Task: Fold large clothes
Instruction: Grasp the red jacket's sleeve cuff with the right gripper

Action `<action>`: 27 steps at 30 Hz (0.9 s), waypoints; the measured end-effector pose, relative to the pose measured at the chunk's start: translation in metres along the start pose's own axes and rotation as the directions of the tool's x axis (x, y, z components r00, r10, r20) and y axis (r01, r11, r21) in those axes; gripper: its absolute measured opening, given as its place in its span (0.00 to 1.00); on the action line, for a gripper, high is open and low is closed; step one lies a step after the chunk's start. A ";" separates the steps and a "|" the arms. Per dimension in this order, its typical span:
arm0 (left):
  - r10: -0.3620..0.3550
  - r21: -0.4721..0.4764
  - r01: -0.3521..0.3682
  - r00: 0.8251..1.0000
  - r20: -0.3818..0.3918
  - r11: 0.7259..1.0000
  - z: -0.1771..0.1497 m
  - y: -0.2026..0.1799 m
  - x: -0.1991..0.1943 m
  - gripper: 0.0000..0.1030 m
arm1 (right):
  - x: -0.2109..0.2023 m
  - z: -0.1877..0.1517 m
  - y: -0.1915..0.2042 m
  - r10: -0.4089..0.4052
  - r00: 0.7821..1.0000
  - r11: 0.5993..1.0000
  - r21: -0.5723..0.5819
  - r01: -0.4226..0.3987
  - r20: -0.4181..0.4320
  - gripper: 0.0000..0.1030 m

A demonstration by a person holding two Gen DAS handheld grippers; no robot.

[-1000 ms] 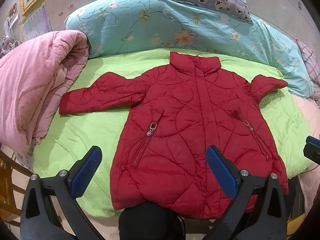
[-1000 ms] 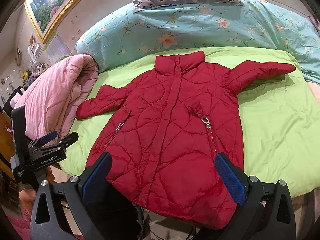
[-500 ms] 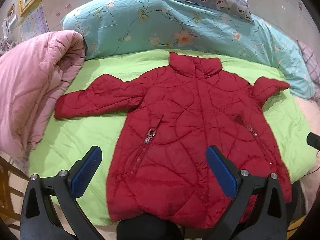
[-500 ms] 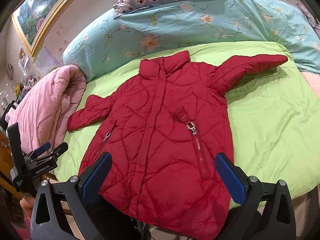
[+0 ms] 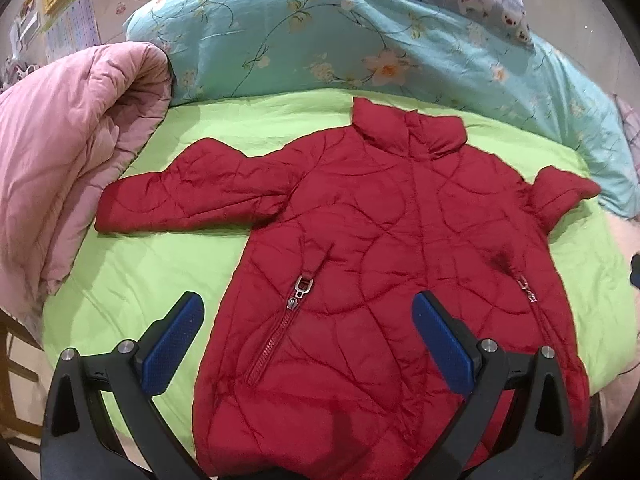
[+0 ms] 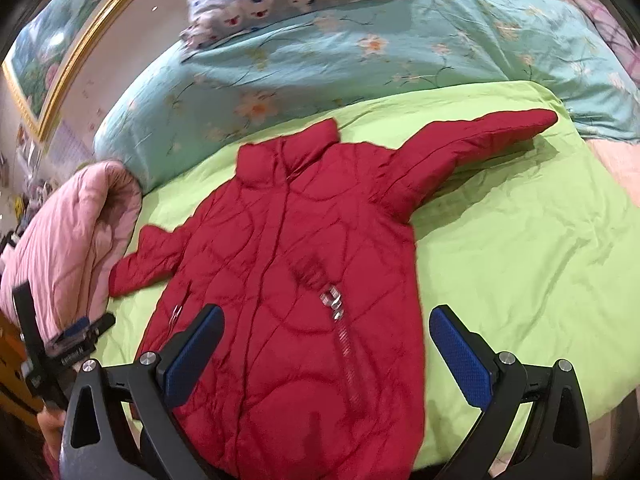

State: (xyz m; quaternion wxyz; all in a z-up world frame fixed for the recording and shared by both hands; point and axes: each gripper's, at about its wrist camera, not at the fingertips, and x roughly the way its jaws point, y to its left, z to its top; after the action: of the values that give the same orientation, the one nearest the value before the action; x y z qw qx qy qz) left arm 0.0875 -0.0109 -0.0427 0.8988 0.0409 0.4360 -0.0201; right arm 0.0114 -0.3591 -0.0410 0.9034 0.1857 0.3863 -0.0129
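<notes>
The red quilted jacket [image 5: 384, 264] lies flat and face up on the lime-green sheet [image 5: 132, 280], collar toward twelve o'clock and hem toward six o'clock at the near edge of the bed. The front is closed. One sleeve extends toward nine o'clock in the left wrist view; the other is bunched short at about two o'clock there, while in the right wrist view it points out toward one o'clock.

The left gripper [image 5: 308, 334] is released, its jaws spread wide and holding nothing. It hangs above the lower half of the jacket. The blue pad at eight o'clock sits over bare sheet just beside the jacket's side edge; the pad at four o'clock sits over the jacket body. A pocket zipper [image 5: 298, 292] lies between them.

The right gripper [image 6: 326, 350] is likewise released and empty. Its pad at eight o'clock overlaps the jacket's lower body; its pad at four o'clock sits over bare sheet, just beside the jacket's side edge. Contact with the fabric cannot be determined from either view.

A pink quilt [image 5: 60, 168] is heaped at nine o'clock, near the extended cuff. A floral blue duvet [image 5: 304, 40] lies at twelve o'clock beyond the collar.
</notes>
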 end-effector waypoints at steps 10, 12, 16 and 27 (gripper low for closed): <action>0.047 -0.038 -0.048 0.999 -0.024 0.998 0.028 -0.016 0.023 1.00 | 0.043 0.068 -0.092 -0.050 0.998 0.988 0.145 0.044 0.038 0.98; 0.046 -0.040 -0.046 0.999 -0.016 0.998 0.036 -0.021 0.029 1.00 | 0.051 0.080 -0.111 -0.056 0.997 0.983 0.177 0.045 0.058 0.98; 0.019 -0.047 -0.020 1.000 -0.013 0.999 0.051 -0.029 0.043 1.00 | 0.064 0.098 -0.145 -0.096 0.990 0.969 0.236 0.069 0.106 0.98; -0.016 -0.010 0.016 0.999 -0.047 1.000 0.069 -0.056 0.074 1.00 | 0.110 0.146 -0.235 -0.192 0.969 0.903 0.414 0.113 0.154 0.89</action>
State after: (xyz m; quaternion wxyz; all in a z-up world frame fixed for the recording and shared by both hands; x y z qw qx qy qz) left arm 0.1829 -0.0726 -0.0614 0.8884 0.0337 0.4572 -0.0242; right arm 0.1503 -0.6151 -0.1029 0.8749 0.3343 0.3003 -0.1809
